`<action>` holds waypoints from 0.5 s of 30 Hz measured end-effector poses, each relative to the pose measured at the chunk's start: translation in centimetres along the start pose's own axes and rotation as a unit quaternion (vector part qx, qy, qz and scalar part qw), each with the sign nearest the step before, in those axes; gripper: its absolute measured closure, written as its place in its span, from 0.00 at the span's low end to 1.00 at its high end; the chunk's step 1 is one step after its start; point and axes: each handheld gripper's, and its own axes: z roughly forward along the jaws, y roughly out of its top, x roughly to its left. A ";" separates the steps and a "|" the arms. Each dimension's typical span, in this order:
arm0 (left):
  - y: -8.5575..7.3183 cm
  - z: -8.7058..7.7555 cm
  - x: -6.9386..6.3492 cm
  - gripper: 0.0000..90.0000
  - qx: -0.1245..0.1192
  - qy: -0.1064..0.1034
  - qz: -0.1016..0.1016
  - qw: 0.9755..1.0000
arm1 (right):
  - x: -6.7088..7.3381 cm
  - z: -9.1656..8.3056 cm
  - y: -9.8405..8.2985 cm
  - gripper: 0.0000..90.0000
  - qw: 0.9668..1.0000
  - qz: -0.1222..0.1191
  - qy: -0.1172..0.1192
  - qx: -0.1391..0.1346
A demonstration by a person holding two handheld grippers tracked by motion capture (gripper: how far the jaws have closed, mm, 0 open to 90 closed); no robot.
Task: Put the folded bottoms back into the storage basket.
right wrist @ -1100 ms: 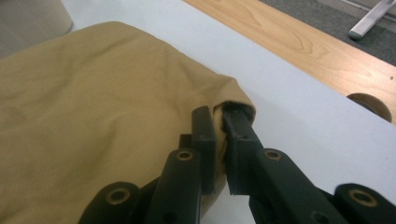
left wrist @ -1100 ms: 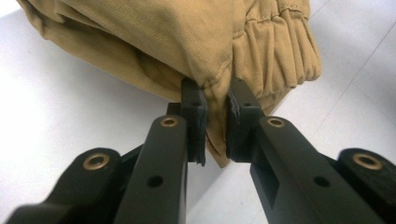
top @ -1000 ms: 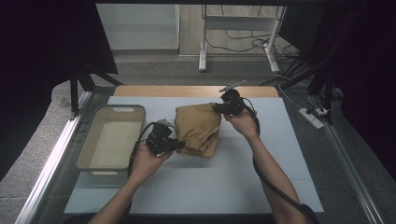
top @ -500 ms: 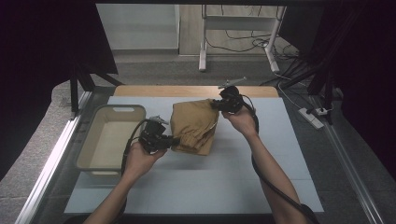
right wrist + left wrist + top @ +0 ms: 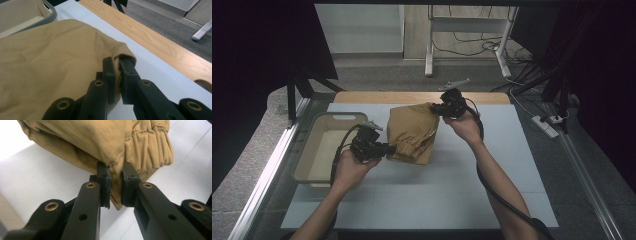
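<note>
I've got the left gripper [image 5: 384, 148] clamped on the tan garment's [image 5: 412, 131] elastic hem, possibly trousers, and the right gripper [image 5: 438, 108] pinching its far corner above the table [image 5: 512, 165].

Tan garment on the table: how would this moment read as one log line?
left gripper: shut on tan garment hem | right gripper: shut on its far corner | garment: lifted between both | beige bin: beside it

- the tan garment [image 5: 411, 133] is woven cloth, matt, looks like cotton twill with stitched seams and a gathered elastic cuff
- left gripper [image 5: 115, 185] and right gripper [image 5: 118, 75] are matt black plastic with brassy metal pins
- tabletop [image 5: 512, 165] is smooth, pale, a bit shiny
- far edge strip [image 5: 155, 37] is smooth wood
- bin [image 5: 307, 150] is beige plastic with a grey rim
</note>
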 end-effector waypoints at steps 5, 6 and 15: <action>-0.3 -1.2 0.5 0.88 -0.005 0.002 -0.002 1.000 | 0.9 0.1 1.1 0.94 1.000 -0.012 0.004 -0.002; -0.4 -1.5 0.6 0.88 -0.006 0.003 -0.002 1.000 | 1.1 0.1 1.4 0.94 1.000 -0.016 0.005 -0.003; -0.9 -3.9 1.7 0.88 -0.012 0.008 -0.003 1.000 | 2.6 0.7 3.4 0.94 0.999 -0.029 0.015 -0.008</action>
